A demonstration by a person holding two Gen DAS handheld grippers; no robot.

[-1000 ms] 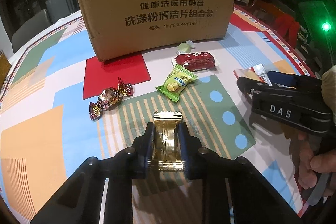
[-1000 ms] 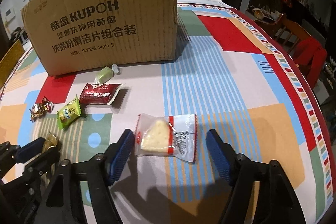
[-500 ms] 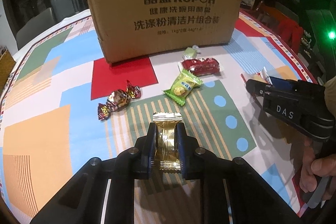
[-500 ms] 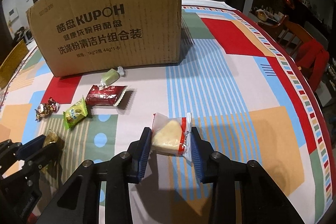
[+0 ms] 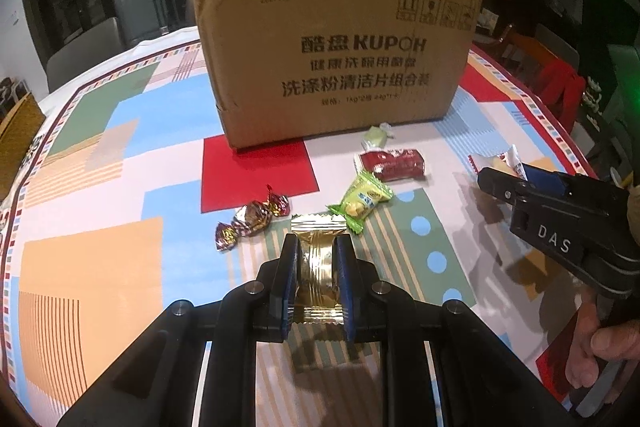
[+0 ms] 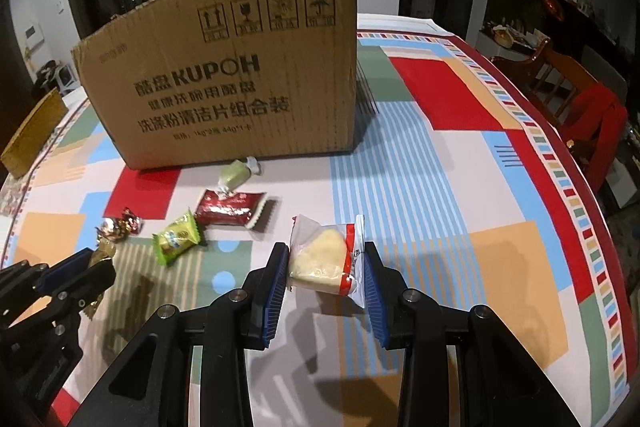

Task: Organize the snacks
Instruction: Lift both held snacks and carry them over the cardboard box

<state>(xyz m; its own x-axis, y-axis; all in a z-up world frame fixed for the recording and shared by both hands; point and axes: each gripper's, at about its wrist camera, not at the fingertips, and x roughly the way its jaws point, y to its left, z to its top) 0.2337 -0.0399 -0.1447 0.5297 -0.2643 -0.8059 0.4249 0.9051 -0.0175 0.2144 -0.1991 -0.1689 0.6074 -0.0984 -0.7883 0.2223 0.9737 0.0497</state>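
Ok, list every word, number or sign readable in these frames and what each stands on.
"酷盘 KUPOH": cardboard box front.
"洗涤粉清洁片组合装": same box, lower line; the line above it, the small spec line and the stamped code are too blurred.
Four handling pictograms: box top corner.
"DAS": right gripper body.
Snack wrappers: print too small.

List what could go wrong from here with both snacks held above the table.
1. The right gripper pinches the clear-wrapped pastry mostly by loose film, so it may slip or get crushed.
2. The left gripper clamps the slick gold packet at its middle; it could slide out.
3. The cardboard box has tall walls; a low carry may hit them.
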